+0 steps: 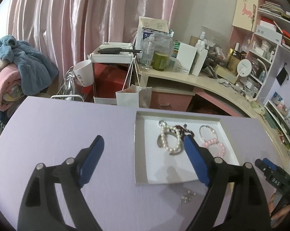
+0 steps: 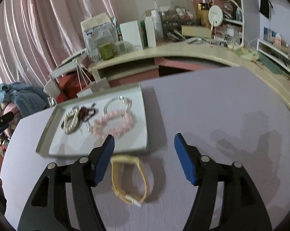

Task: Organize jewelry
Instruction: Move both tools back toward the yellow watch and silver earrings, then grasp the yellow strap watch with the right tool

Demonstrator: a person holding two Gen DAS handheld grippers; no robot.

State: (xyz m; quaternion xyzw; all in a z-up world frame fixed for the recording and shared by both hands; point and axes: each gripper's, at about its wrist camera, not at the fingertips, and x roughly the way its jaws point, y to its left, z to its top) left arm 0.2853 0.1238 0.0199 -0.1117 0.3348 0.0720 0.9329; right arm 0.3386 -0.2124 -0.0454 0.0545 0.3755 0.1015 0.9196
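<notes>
The left gripper (image 1: 144, 144), a black two-finger tool with blue pads, stands wide open and holds nothing. Its left pad hangs over the bare lilac tabletop (image 1: 68, 123); its right pad (image 1: 195, 159) reaches over the shallow grey-rimmed white tray (image 1: 140, 148), just beside the white pearl bracelet (image 1: 170, 139), though whether it touches the bracelet cannot be told.

The tray sits toward the table's far edge. In it lie the pearl bracelet, a dark red beaded strand (image 1: 183, 130), a thin silver bangle (image 1: 205, 130) and a pink bead bracelet (image 1: 216, 146). A few small pearl studs (image 1: 187, 195) lie on the tabletop just outside the tray's near rim.

The right gripper (image 2: 144, 142), of the same make, is also open, with nothing clamped. A pale yellow watch-like strap (image 2: 129, 179), looped and lying flat on the table just off the tray's near rim, sits between its fingers, close beside the left pad (image 2: 104, 161) and apart from the right one.
</notes>
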